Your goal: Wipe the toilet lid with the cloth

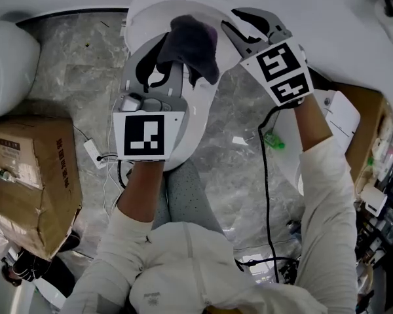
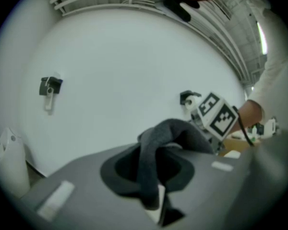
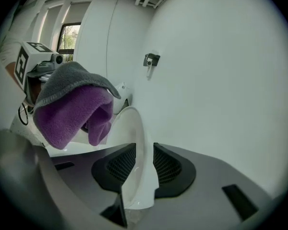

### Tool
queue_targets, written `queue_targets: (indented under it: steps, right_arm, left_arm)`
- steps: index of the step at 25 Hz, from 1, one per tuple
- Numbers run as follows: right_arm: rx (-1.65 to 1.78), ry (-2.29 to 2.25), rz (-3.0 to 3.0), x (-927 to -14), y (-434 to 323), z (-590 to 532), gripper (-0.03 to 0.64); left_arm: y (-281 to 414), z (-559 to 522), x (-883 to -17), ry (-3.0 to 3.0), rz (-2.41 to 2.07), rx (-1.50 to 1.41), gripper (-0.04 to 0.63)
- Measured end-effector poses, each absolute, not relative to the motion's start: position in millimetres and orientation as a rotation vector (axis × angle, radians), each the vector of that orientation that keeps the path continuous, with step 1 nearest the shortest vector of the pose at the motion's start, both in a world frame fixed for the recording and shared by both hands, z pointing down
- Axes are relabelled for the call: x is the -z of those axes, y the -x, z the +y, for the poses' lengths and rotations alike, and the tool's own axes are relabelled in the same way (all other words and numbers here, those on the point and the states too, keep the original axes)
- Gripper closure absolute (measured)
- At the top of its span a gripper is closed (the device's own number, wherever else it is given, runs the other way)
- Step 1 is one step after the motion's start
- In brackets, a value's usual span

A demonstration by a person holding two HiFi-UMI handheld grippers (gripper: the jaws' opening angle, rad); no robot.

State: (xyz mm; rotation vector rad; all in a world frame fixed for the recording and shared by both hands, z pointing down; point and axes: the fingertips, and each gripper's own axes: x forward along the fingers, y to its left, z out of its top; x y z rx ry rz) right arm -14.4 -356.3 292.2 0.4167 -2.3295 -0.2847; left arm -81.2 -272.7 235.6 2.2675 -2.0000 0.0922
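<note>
Cloth [image 1: 193,41], upper centre, looks soft and limp, pinched at a fold by the left gripper [image 2: 151,175]; right gripper's [image 3: 140,169] parted jaws straddle the rigid lid's [image 3: 132,128] edge.

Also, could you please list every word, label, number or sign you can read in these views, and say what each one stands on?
No text here can be read.
Cardboard box: a label on its top, print too small to read.
White garment: a small mark near the hood, too small to read.
Marker cubes: black-and-white square patterns only, no letters or numbers.
</note>
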Motion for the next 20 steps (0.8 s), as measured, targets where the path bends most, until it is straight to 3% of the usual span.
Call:
queue_targets:
  steps: [5,8,20]
  right_arm:
    - [0.187,-0.304,-2.276,-311.3,14.1,-361.0,0.505]
    - [0.213,-0.292,-2.279,-310.2,14.0,-361.7,0.557]
    - [0.228,-0.351,-2.271,-307.0,9.8,-349.1,0.561]
  left_arm:
    - [78.4,-269.2,-233.3,-2.243,-2.021,-0.096,0.548]
    - [77.7,-264.1,-233.4,-2.239,-2.026,-0.099,0.548]
    - [72.6,-222.9,-244.5,-2.213,-2.018,-0.079,0.548]
